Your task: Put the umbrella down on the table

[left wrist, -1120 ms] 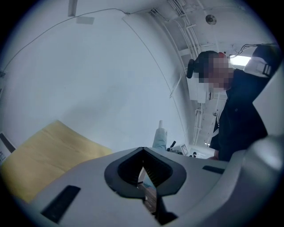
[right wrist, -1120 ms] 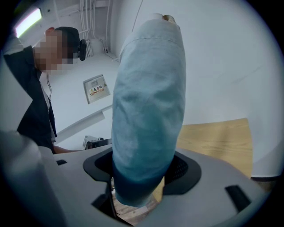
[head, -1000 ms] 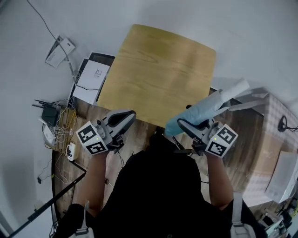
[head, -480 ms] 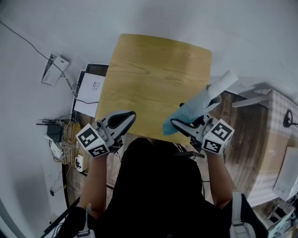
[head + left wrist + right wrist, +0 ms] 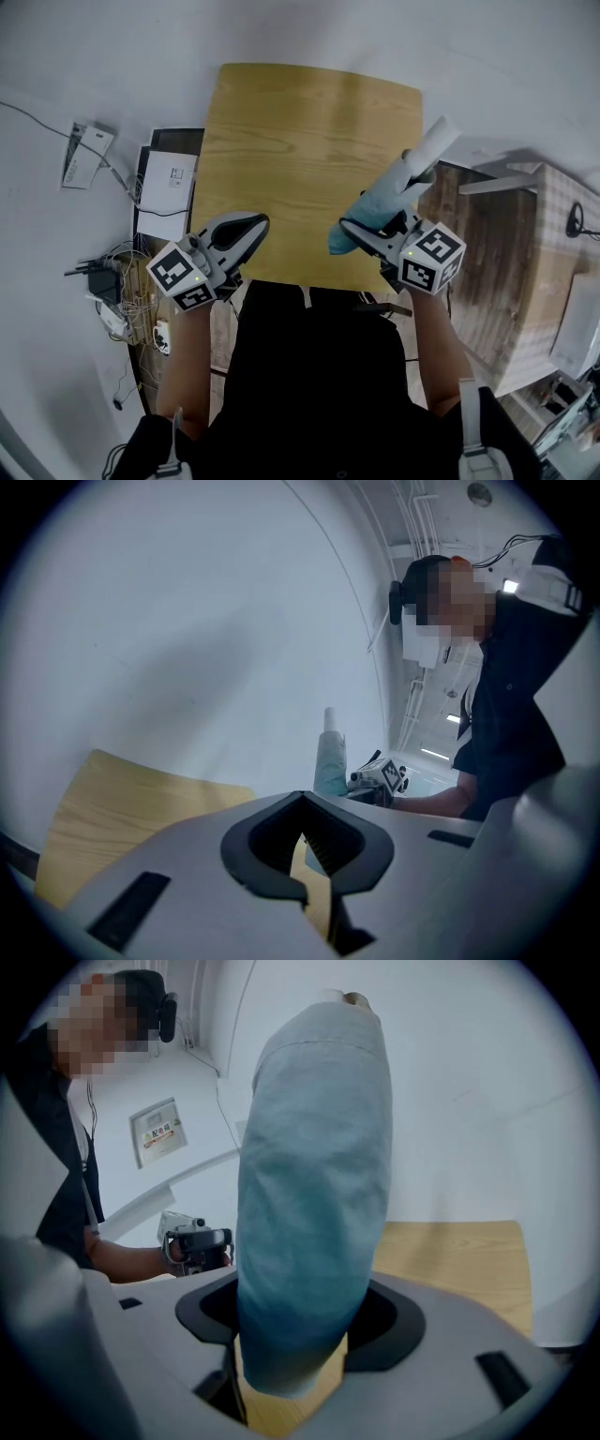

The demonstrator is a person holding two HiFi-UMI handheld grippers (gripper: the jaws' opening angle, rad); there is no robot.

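Observation:
A folded light-blue umbrella with a white handle end hangs over the right side of the wooden table. My right gripper is shut on the umbrella's lower part, and the umbrella tilts up and to the right. In the right gripper view the umbrella fills the middle, standing out of the jaws. My left gripper is shut with nothing in it, at the table's near edge on the left. The left gripper view shows the umbrella held up by the right gripper.
The table top is bare wood. White boxes and cables lie on the floor to the left. A wooden surface and a checked cloth stand at the right. The person's dark clothing fills the bottom.
The right gripper has carried the umbrella forward, from beyond the table's near right edge to over the table's right side. The left gripper has come up to the near edge, still shut.

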